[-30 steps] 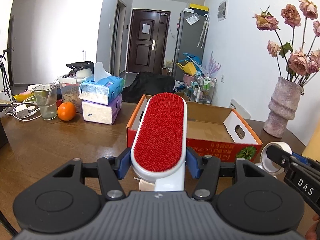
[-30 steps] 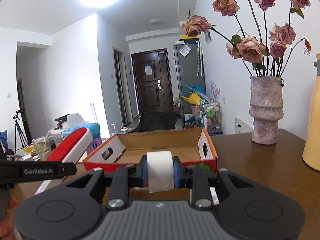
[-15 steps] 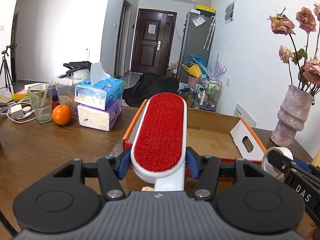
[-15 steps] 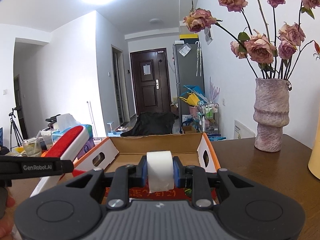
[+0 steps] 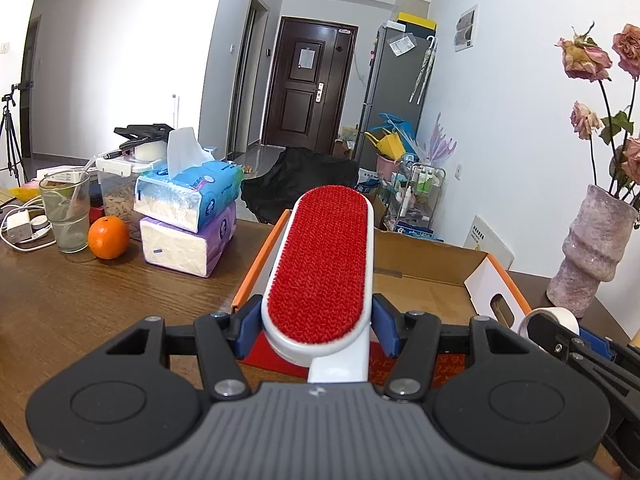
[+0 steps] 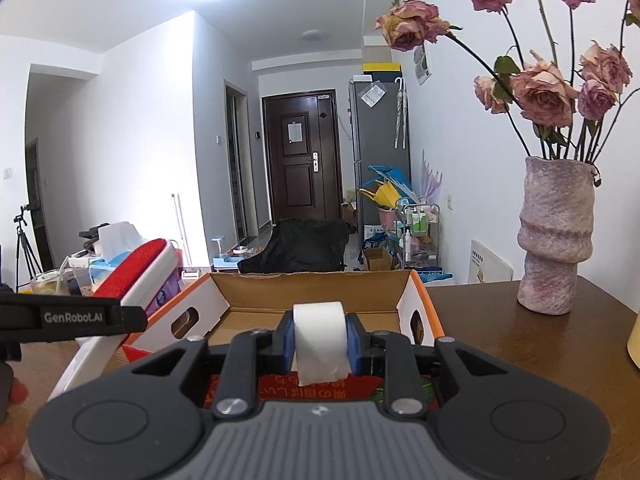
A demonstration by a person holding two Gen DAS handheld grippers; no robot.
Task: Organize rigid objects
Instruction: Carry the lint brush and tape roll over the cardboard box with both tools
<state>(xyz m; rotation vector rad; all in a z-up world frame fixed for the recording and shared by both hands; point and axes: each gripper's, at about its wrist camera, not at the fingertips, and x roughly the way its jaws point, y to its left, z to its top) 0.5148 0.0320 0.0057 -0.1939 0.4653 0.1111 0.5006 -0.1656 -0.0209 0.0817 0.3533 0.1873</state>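
Dark brown wood grain runs across the table point(image 5: 72, 304), which stands in a white-walled room with a dark panelled door point(image 5: 306, 84) at the far end. At the left stand a clear glass point(image 5: 66, 212) with a straw, a round orange point(image 5: 108, 237) and two soft tissue packs point(image 5: 188, 220), stacked blue on purple. The left gripper point(image 5: 316, 330) clamps its blue pads on a lint brush point(image 5: 320, 268), a long oval of red bristly pile in a smooth white shell, raised above the near left edge of an open cardboard box point(image 6: 308, 292) with orange rims and cut-out handles. The right gripper point(image 6: 320, 344) pinches a roll of white tape point(image 6: 319, 336), held just before the box's near wall. Farther right, a rough, ribbed pinkish vase point(image 6: 554, 244) holds dried roses point(image 6: 540, 92).
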